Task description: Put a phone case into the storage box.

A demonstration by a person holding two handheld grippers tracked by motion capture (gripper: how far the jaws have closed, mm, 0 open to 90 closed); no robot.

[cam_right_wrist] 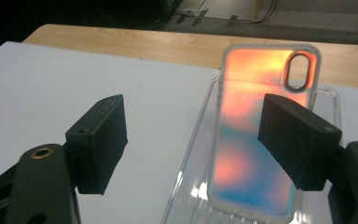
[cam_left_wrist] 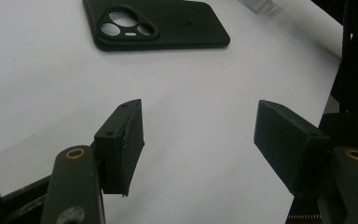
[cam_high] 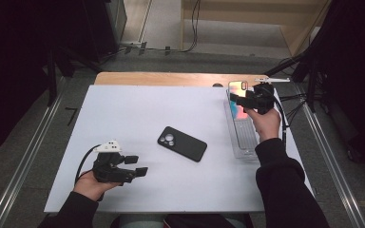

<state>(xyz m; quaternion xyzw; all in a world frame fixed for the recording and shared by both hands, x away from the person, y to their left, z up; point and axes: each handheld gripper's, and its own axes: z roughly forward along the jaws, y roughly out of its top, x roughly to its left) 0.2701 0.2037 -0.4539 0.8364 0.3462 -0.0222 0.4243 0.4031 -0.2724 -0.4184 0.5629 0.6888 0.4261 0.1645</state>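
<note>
Your white table top (cam_high: 138,118) carries everything here, with a strip of bare wood (cam_high: 161,78) showing along its far edge. Down its right side lies a clear plastic tray (cam_high: 245,142), long side running away from you, and in its far end rests the iridescent phone case (cam_high: 236,90), orange and blue with a clear rim and an oval camera cutout at the far corner. Near the middle of the table lies a black phone case (cam_high: 182,143), back up, its camera opening towards the far left.

Your right gripper (cam_high: 241,98) sits above the far end of the tray. In the right gripper view its jaws stand well apart with nothing between the pads; the iridescent case (cam_right_wrist: 254,140) lies flat beyond and below them, mostly in the gap, its right edge passing behind the right-hand pad (cam_right_wrist: 298,140). Neither pad touches it.

Your left gripper (cam_high: 138,166) rests low at the near left of the table, pointing towards the middle. Its jaws are also parted and hold nothing: the left gripper view shows only white surface between the pads (cam_left_wrist: 123,144), and the black case (cam_left_wrist: 168,25) lies well ahead of them, clear of both.
</note>
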